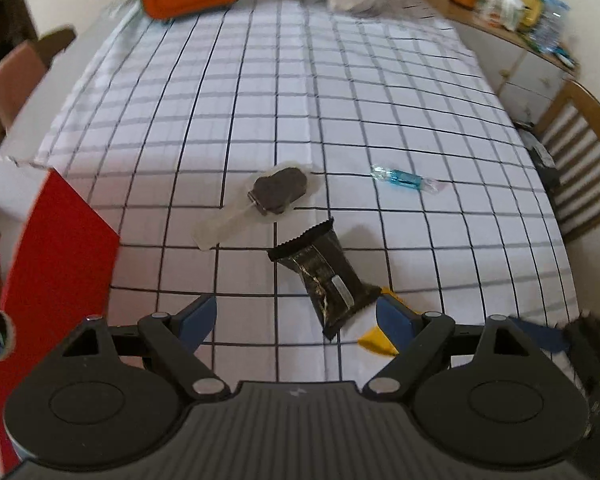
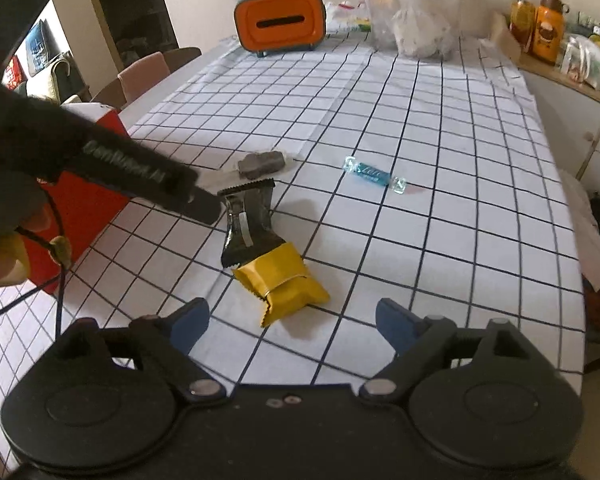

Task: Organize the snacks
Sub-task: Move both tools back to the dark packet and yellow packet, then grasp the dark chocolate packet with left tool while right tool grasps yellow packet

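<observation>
we see the left gripper (image 1: 296, 316) and the right gripper (image 2: 292, 318), fingers apart and holding nothing. the black wrapper (image 2: 250, 222) lies on the checked cloth (image 2: 440, 128), touching the yellow packet (image 2: 284, 286) at 5 o'clock; the blue candy (image 2: 374, 174) lies at 2 o'clock, the red box (image 2: 84, 208) at 9 o'clock.

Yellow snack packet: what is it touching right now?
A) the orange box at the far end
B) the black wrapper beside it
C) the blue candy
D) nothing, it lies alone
B: in the right wrist view the yellow snack packet lies against the near end of the black wrapper, while the blue candy sits well apart on the checked cloth.
</observation>
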Available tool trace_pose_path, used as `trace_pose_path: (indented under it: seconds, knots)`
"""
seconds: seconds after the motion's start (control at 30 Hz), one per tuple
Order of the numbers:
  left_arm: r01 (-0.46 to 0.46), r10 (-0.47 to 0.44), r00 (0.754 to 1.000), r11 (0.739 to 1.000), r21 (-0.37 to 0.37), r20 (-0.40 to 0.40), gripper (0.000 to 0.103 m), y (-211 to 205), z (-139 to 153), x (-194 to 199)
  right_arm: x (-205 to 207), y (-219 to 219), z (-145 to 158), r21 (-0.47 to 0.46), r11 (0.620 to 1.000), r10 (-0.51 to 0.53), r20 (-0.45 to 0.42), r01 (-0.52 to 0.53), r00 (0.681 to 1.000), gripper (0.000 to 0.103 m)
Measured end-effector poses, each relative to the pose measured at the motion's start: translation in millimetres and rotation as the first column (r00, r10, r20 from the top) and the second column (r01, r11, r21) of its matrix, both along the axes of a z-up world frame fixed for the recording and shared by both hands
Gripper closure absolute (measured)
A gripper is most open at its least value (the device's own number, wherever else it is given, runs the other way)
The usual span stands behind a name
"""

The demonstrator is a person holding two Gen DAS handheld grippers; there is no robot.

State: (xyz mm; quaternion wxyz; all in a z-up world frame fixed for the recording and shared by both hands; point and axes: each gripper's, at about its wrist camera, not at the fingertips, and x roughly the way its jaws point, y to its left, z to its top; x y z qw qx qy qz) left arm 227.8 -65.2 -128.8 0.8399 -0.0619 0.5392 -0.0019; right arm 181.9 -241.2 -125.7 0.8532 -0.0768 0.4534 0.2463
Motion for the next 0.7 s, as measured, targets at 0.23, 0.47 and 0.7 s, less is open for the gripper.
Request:
trace_pose_path:
  seconds: [0.23,0.47,0.7]
  knots:
    - [-0.085,0.083,0.995,0.996,-0.026,-0.061,0.016,-2.0,-19.8,24.4,18.9,15.6,-15.8,-0.022,0.997,0.069,-0.032,-0.069,0.997,0.017]
    - [-0.121,0.117,0.989,0.992,-0.038,-0.095,0.016,-8.8,-32.3,36.2,32.0,25.2,-28.1,-0.045,0.995,0.082,-0.055,-0.084,0.995,0.028]
    - [-0.119,0.116,0.987,0.993,-0.021,-0.113,0.016,-16.3,-44.5,42.7,35.4,35.2,-37.4,-0.103,0.99,0.095,-0.059,-0.1,0.994,0.042]
